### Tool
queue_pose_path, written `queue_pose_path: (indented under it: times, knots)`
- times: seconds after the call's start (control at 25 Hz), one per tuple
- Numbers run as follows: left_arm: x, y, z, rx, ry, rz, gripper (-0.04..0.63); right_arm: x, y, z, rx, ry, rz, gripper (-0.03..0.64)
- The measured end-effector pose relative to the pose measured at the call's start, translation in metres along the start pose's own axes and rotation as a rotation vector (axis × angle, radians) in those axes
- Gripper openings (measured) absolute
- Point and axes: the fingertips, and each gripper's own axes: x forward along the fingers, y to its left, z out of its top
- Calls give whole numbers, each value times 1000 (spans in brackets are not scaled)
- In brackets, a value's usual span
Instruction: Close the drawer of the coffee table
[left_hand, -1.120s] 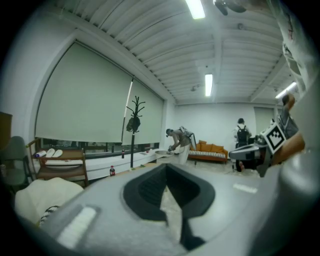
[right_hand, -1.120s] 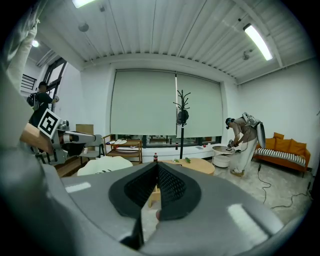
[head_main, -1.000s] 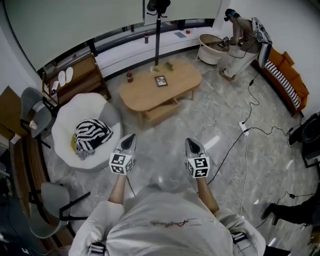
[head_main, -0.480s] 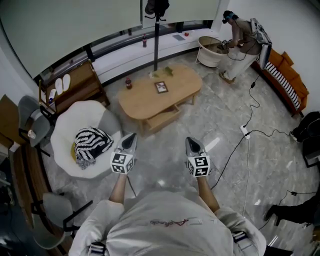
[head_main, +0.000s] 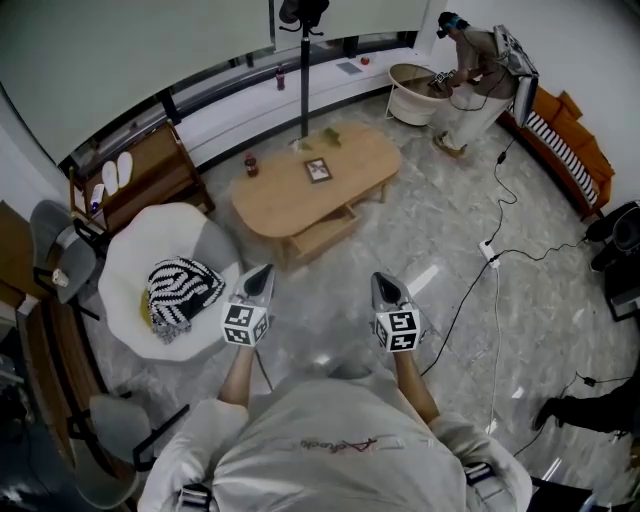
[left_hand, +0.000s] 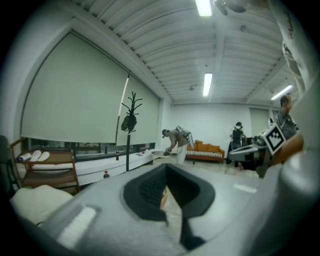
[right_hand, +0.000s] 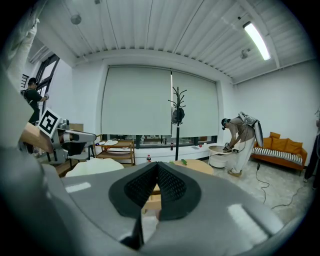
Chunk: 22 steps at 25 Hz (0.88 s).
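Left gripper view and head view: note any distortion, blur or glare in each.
Left gripper view: fisheye; the near grey left hand-held gripper is soft, the background sharper; the white ceiling strip light blows out. Head view: the far wall bows; glare streaks the glossy grey marble floor.

One desk (head_main: 290, 200), one drawer (head_main: 322, 232), one picture frame (head_main: 319, 170), one armchair (head_main: 150, 235), one striped cushion (head_main: 180, 290), one coat stand (head_main: 303, 90) and one sofa (head_main: 575, 160) are in view. There are two bottles, a near bottle (head_main: 251, 165) and a far bottle (head_main: 279, 77), and two grippers, the left gripper (head_main: 264, 271) and the right gripper (head_main: 379, 279).
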Motion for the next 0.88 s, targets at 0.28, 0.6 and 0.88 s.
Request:
queue_pose_path:
  times: [0.28,0.6,0.88]
  knots:
    - [2,-8,-3,-2,6,-18,0,-11,-3,-9,9,14,-16,5]
    - [6,-14,-9,-4,12,-21,0,-13,-10,-15,16,16,-21,5]
    - [27,-15,-10,4,18,-22,0,0,-25,-21,27,19,-15,5]
